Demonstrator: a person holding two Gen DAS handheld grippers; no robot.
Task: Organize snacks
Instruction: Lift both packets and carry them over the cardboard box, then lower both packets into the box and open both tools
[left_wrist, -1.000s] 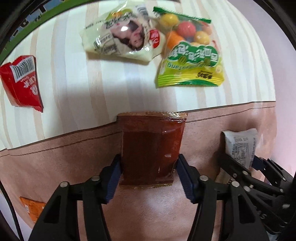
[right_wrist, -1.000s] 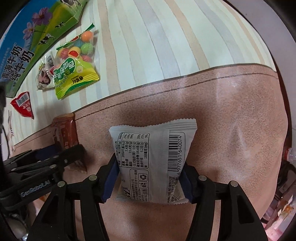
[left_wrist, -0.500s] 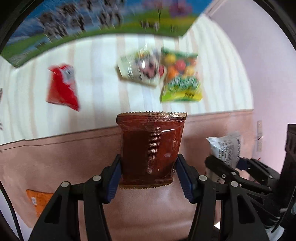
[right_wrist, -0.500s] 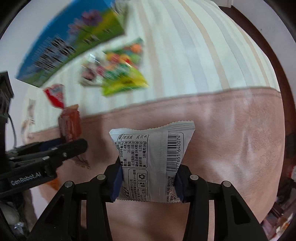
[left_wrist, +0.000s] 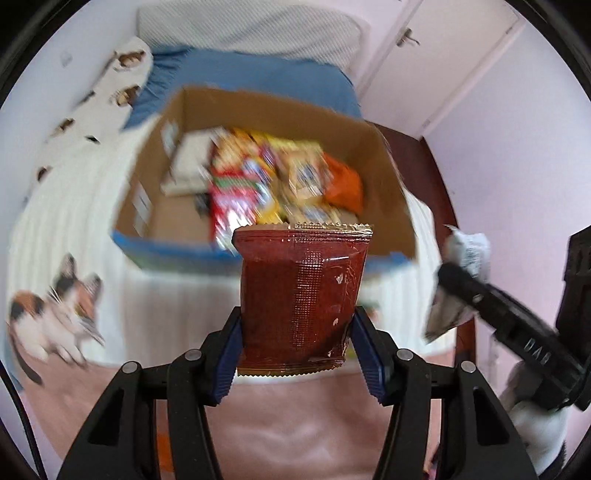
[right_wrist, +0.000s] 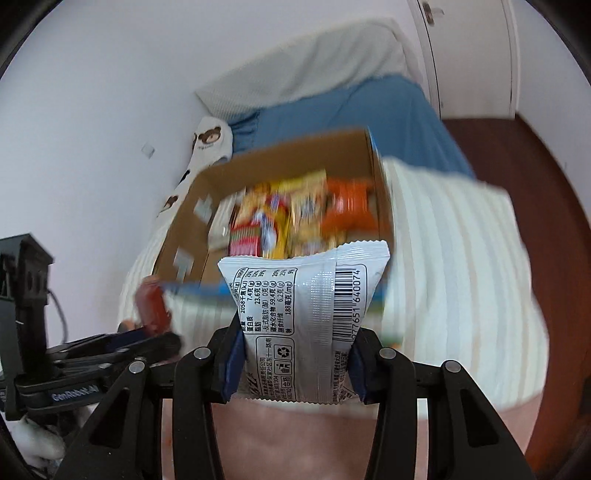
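Left gripper (left_wrist: 297, 354): jaws closed onto the lower sides of a dark red snack packet (left_wrist: 301, 295), held upright in the air short of an open cardboard box (left_wrist: 258, 110). Right gripper (right_wrist: 295, 363): jaws closed onto a white snack packet (right_wrist: 303, 317), barcode and nutrition panel facing the camera, likewise held short of the box. Left wrist view only: a calico cat print (left_wrist: 51, 314) on the bedding at lower left; the white packet appears edge-on at far right. Right wrist view only: a bear-print pillow (right_wrist: 210, 142) against the wall; the red packet is a blur at left. Box sits on a bed with a white striped cover (right_wrist: 461, 258), blue sheet (left_wrist: 251, 81) behind, and holds mixed packets, blurred. Pale walls, white door, dark red-brown floor
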